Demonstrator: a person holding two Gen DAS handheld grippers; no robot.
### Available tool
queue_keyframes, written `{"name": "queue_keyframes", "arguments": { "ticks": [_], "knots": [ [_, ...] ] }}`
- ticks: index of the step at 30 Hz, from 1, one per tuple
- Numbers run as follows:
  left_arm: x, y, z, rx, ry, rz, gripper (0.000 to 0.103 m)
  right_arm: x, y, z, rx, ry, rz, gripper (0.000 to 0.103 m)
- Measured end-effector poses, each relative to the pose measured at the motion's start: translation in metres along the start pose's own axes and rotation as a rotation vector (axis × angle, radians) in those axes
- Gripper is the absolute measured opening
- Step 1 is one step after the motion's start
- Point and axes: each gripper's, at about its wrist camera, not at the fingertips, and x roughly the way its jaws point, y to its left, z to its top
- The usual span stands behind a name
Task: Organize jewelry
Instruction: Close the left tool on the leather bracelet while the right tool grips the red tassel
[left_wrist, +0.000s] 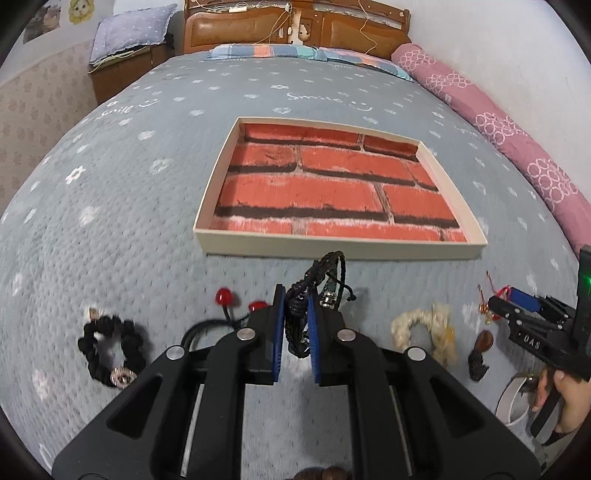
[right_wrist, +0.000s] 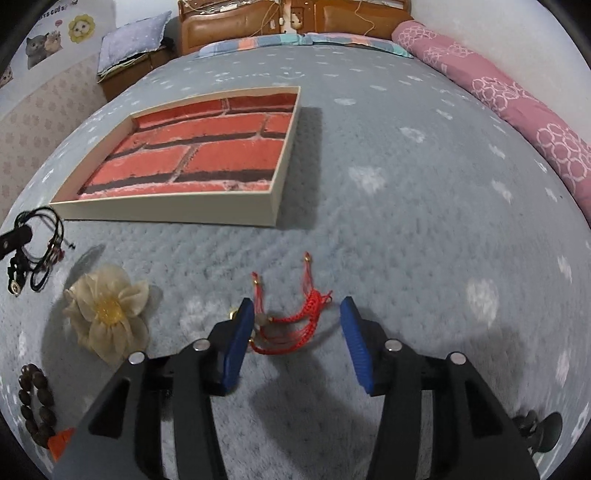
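Observation:
My left gripper (left_wrist: 296, 301) is shut on a black braided cord bracelet (left_wrist: 322, 277) and holds it up just short of the near wall of the shallow box (left_wrist: 334, 250) with a red brick-pattern floor. The same bracelet (right_wrist: 40, 251) hangs at the left edge of the right wrist view. My right gripper (right_wrist: 297, 310) stands open over a red braided string bracelet (right_wrist: 295, 321) that lies on the bedspread between its blue pads, which do not press on it. In the left wrist view the right gripper (left_wrist: 496, 304) comes in from the far right.
On the grey-blue bedspread lie a black scrunchie (left_wrist: 110, 347), red bead hair ties (left_wrist: 225, 297), a cream fabric flower (right_wrist: 109, 308), and a brown bead bracelet (right_wrist: 35, 402). A pink bolster (left_wrist: 491, 122) runs along the right side. The headboard (left_wrist: 295, 26) is at the back.

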Motion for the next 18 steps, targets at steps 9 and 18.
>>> {"name": "queue_keyframes", "arguments": {
  "ticks": [9, 18],
  "knots": [
    [-0.002, 0.003, -0.020, -0.006, 0.005, 0.001, 0.010, 0.004, 0.004, -0.003, -0.018, 0.004, 0.001, 0.023],
    [-0.001, 0.014, -0.021, -0.022, 0.006, 0.006, 0.010, 0.000, 0.005, -0.004, -0.031, -0.025, -0.015, 0.005]
  ]
}}
